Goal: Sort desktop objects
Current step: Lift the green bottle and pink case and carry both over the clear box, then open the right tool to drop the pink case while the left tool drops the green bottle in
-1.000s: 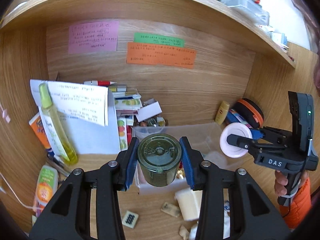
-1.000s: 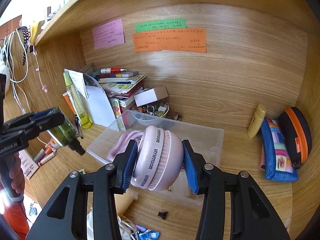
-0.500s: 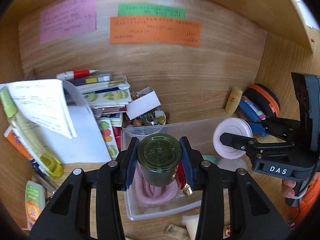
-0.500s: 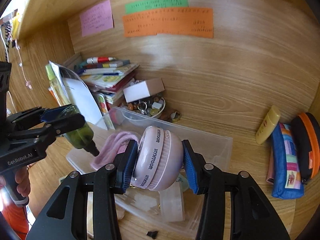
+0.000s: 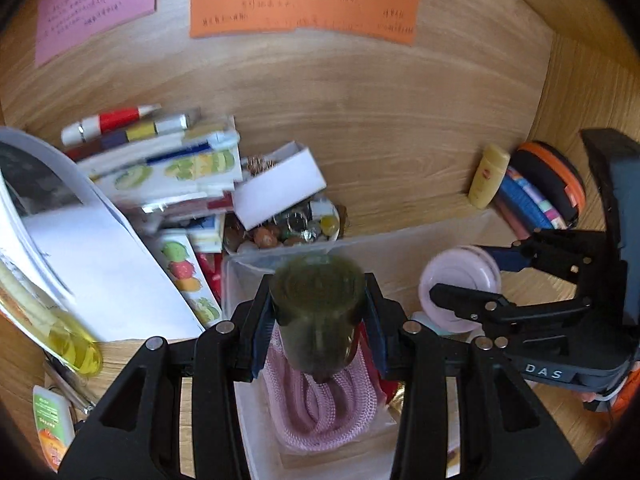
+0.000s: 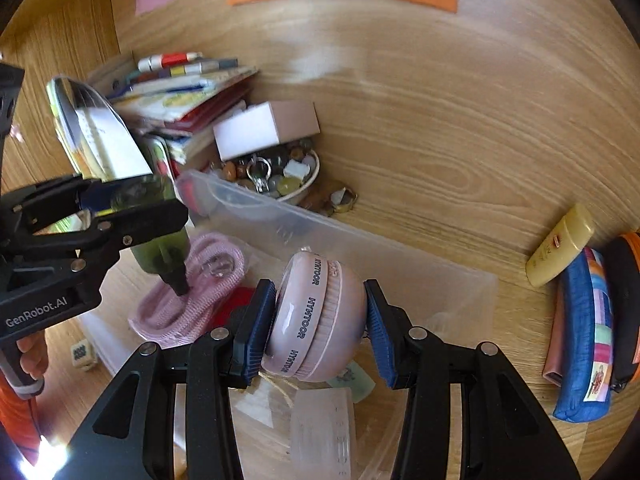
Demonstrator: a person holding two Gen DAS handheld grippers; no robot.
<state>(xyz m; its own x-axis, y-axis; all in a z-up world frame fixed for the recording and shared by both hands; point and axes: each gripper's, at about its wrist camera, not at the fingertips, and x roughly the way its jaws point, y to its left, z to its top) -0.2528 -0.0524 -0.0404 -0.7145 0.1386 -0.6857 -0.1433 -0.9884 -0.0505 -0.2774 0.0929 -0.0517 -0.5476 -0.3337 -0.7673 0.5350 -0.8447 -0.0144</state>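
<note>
A dark green bottle hangs upside down over the clear plastic bin, with my left gripper shut on it; from the right wrist view the same green bottle has its black cap just above a pink knitted cord inside the bin. My right gripper is shut on a round pink case marked HYNTOOR, held over the right half of the clear bin. The left wrist view shows that pink case between the right gripper's fingers.
A stack of books and papers and a bowl of trinkets with a white box stand behind the bin. A yellow tube and pouches lie at right. Wooden walls close in on all sides.
Both grippers moved forward and down into the alcove, bringing the green bottle and the pink case from in front of the bin to over its inside. Both grips are unchanged.
</note>
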